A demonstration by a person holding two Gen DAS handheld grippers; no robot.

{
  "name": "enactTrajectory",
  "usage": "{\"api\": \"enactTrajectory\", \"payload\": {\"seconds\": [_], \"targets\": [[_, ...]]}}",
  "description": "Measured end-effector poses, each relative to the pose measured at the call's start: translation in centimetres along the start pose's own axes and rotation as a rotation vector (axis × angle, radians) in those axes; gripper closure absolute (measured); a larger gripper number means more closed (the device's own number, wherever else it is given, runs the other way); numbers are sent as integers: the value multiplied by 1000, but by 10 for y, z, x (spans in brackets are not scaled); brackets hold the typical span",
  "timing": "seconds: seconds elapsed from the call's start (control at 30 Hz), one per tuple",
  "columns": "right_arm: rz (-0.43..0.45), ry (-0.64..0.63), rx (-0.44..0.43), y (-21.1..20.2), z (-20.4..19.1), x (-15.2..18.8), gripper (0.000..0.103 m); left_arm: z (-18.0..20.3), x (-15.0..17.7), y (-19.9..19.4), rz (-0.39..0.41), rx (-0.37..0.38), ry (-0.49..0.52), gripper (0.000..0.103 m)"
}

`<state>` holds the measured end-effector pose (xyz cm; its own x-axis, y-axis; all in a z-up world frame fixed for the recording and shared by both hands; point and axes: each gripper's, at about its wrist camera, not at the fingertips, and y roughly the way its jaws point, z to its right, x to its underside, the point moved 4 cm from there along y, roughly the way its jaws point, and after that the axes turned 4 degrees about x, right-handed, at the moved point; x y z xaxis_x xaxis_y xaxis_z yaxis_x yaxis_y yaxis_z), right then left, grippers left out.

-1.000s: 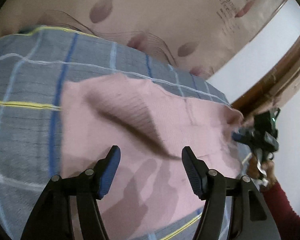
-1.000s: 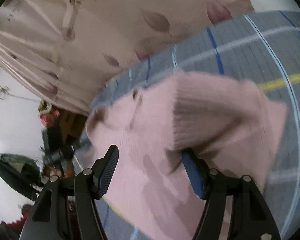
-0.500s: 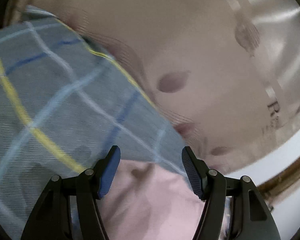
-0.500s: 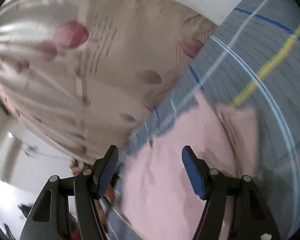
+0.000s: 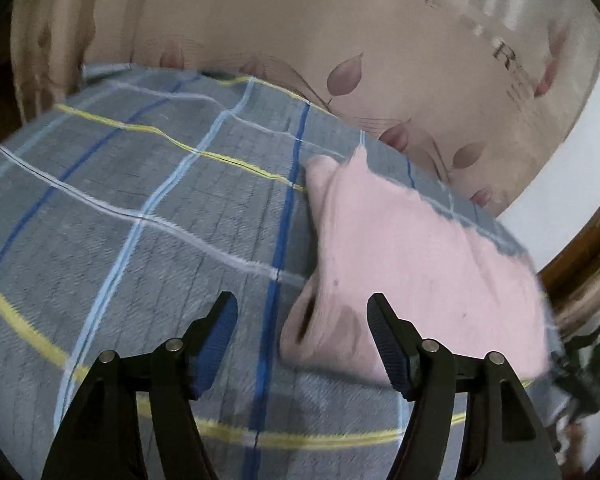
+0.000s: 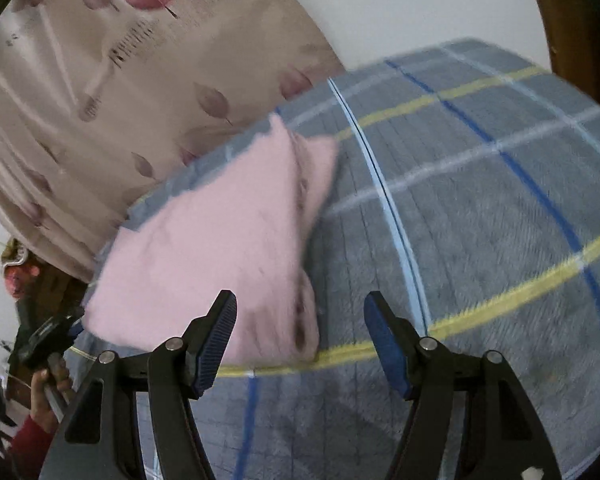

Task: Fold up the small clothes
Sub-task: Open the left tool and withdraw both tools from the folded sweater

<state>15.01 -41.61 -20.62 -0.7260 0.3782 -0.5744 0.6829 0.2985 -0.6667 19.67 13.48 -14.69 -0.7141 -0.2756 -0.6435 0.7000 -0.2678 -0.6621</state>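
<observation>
A small pink knitted garment [image 5: 412, 264] lies folded on a grey plaid blanket [image 5: 148, 208]. In the left wrist view it sits right of centre, its near left corner just ahead of my left gripper [image 5: 300, 332], whose jaws are opening with nothing between them. In the right wrist view the same pink garment [image 6: 228, 248] lies left of centre on the blanket [image 6: 480, 220]. My right gripper [image 6: 300, 328] hovers open above the garment's near right corner and grips nothing. The other hand-held gripper [image 6: 46, 338] shows at the far left edge, held by a hand in a red sleeve.
A beige curtain [image 5: 340, 32] with leaf prints hangs behind the bed, seen also as the curtain [image 6: 100, 80] in the right view. A brown wooden frame [image 5: 580, 256] stands at the right. Open blanket stretches left of the garment in the left view.
Both grippers let go of the garment, swung away over the blanket and curtain, then came back to its two outer sides. The garment now lies folded into a narrower shape.
</observation>
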Motion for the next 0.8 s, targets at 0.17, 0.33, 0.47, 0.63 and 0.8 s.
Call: {"api": "enactTrajectory", "payload": {"seconds": [0.17, 0.33, 0.47, 0.63, 0.8], "targets": [[15, -117, 130, 3, -15, 4, 39, 21, 9, -5, 93, -279, 200, 13], [2, -232, 236, 12, -30, 10, 38, 35, 11, 3, 101, -359, 284, 12], [5, -221, 254, 12, -28, 9, 37, 35, 12, 12, 71, -406, 306, 12], [-1, -232, 285, 14, -31, 9, 34, 31, 12, 8, 82, -382, 283, 12], [-3, -233, 304, 15, -30, 9, 29, 25, 11, 7, 71, -364, 246, 11]]}}
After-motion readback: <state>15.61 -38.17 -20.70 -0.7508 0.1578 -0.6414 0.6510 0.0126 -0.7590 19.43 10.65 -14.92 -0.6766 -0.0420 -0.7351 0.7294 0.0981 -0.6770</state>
